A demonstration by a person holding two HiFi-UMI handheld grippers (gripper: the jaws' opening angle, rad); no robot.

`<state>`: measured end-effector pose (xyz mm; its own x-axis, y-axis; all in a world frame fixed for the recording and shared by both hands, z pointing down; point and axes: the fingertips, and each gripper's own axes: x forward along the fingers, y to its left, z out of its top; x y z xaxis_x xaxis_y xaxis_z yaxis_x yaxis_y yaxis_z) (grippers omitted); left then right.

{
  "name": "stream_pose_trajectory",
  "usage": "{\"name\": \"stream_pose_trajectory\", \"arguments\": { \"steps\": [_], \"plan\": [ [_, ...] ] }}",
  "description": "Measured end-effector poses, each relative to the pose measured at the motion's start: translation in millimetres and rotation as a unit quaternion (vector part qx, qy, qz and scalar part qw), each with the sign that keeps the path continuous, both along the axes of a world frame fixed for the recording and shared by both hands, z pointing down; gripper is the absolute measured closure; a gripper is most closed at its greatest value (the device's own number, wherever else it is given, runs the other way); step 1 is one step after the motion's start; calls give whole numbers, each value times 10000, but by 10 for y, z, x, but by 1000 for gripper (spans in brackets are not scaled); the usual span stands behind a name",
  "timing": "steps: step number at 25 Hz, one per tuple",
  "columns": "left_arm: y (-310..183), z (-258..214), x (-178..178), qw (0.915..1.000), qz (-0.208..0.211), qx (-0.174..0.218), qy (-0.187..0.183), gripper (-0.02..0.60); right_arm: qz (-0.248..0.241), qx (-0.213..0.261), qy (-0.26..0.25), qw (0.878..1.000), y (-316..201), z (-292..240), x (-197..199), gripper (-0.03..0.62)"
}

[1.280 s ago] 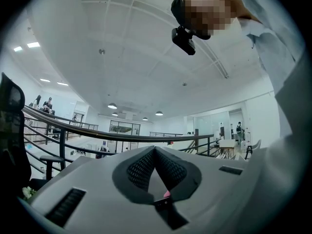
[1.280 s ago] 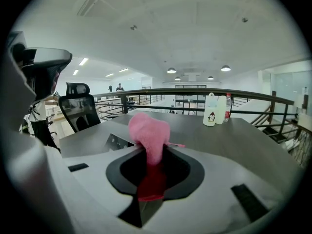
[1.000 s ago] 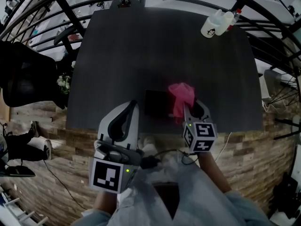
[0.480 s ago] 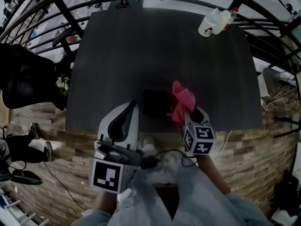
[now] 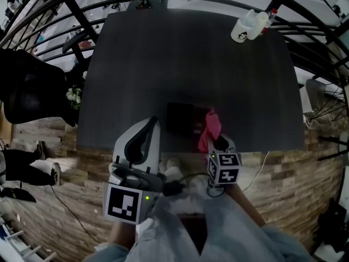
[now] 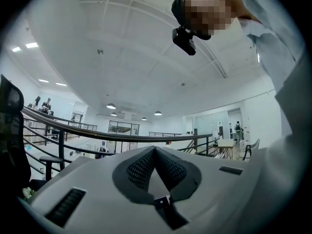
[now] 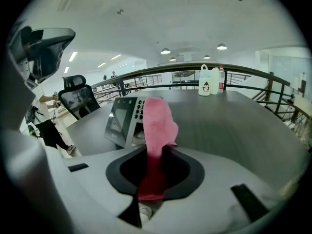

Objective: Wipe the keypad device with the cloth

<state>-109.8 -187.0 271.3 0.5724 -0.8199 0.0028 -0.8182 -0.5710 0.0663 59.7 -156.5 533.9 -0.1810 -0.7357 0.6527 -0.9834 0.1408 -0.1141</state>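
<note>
The dark keypad device (image 5: 184, 119) lies near the front edge of the dark table (image 5: 191, 59). In the right gripper view the device (image 7: 124, 120) shows a screen and a keypad, just left of the jaws. My right gripper (image 5: 214, 142) is shut on the pink cloth (image 5: 209, 130), which sticks up from the jaws over the device's right end. The cloth (image 7: 158, 126) hides part of the keypad. My left gripper (image 5: 153, 122) is held left of the device, tilted up toward the ceiling, with its jaws (image 6: 155, 150) shut and nothing in them.
Two white plastic bottles (image 5: 248, 26) stand at the table's far right corner, and the bottles (image 7: 209, 80) show at the back in the right gripper view. A black office chair (image 5: 22, 86) stands left of the table. Metal railings (image 5: 305, 15) ring the area.
My right gripper has drawn back toward the table's near edge with the cloth. The cloth now stands narrower and closer to me. The left gripper has not moved.
</note>
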Motion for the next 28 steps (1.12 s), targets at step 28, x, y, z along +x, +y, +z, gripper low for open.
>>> {"name": "stream_pose_trajectory", "arguments": {
  "steps": [28],
  "plan": [
    [139, -201, 309, 9995, 42, 307, -22, 578, -172, 1291, -461, 9904, -37, -1146, 284, 520]
  ]
}}
